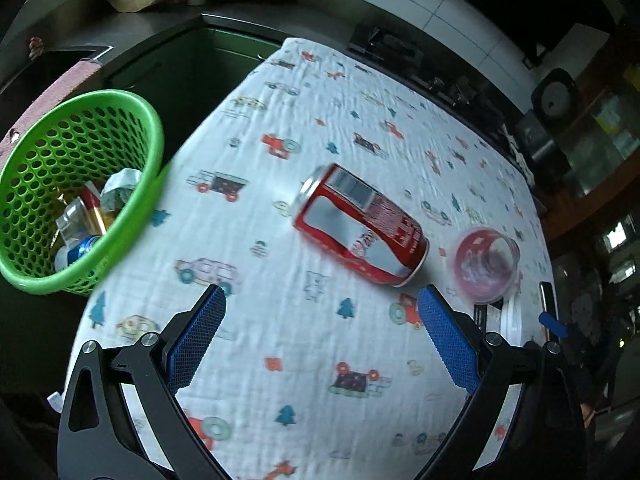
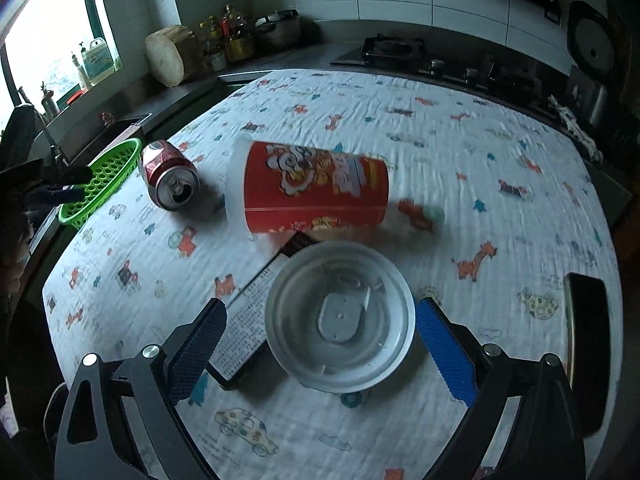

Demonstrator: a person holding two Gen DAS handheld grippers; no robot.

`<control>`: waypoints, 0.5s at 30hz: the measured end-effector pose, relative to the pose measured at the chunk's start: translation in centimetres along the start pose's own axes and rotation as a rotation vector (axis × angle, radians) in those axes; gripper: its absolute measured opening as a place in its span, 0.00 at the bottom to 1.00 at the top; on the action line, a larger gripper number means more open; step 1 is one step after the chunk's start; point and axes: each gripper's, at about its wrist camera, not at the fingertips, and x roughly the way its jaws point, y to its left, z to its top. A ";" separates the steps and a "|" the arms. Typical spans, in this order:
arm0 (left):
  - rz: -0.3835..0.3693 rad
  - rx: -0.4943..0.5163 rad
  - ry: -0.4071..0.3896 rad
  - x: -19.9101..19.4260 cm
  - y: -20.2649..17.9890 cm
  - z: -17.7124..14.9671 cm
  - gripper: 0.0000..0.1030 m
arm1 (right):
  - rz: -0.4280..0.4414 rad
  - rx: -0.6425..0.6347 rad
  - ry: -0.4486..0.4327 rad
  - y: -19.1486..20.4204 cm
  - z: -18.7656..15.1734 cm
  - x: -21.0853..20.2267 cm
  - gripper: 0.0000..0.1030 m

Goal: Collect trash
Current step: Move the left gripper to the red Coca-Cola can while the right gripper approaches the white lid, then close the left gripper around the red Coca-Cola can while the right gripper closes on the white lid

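Observation:
A dented red soda can (image 1: pixel 360 226) lies on its side on the patterned cloth, just ahead of my open, empty left gripper (image 1: pixel 322 300). A red plastic cup (image 1: pixel 486 264) lies on its side to the can's right. A green mesh basket (image 1: pixel 80 192) at the table's left edge holds several pieces of trash. In the right wrist view the can (image 2: pixel 170 174) lies next to the basket (image 2: pixel 102 182), and the red cup (image 2: pixel 312 186) lies beyond a white round lid (image 2: pixel 340 318). My right gripper (image 2: pixel 320 312) is open, its fingers either side of the lid.
A flat black and white packet (image 2: pixel 252 316) lies under the lid's left side. A dark phone (image 2: pixel 586 320) lies at the table's right edge. A sink and counter with bottles, a pot and a wooden block (image 2: pixel 170 56) stand behind; a stove (image 2: pixel 394 52) is at the back right.

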 end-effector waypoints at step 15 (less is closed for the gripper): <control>-0.022 -0.042 0.054 3.4 -2.2 0.6 0.93 | 0.059 -0.027 0.045 -1.6 -2.0 2.0 0.92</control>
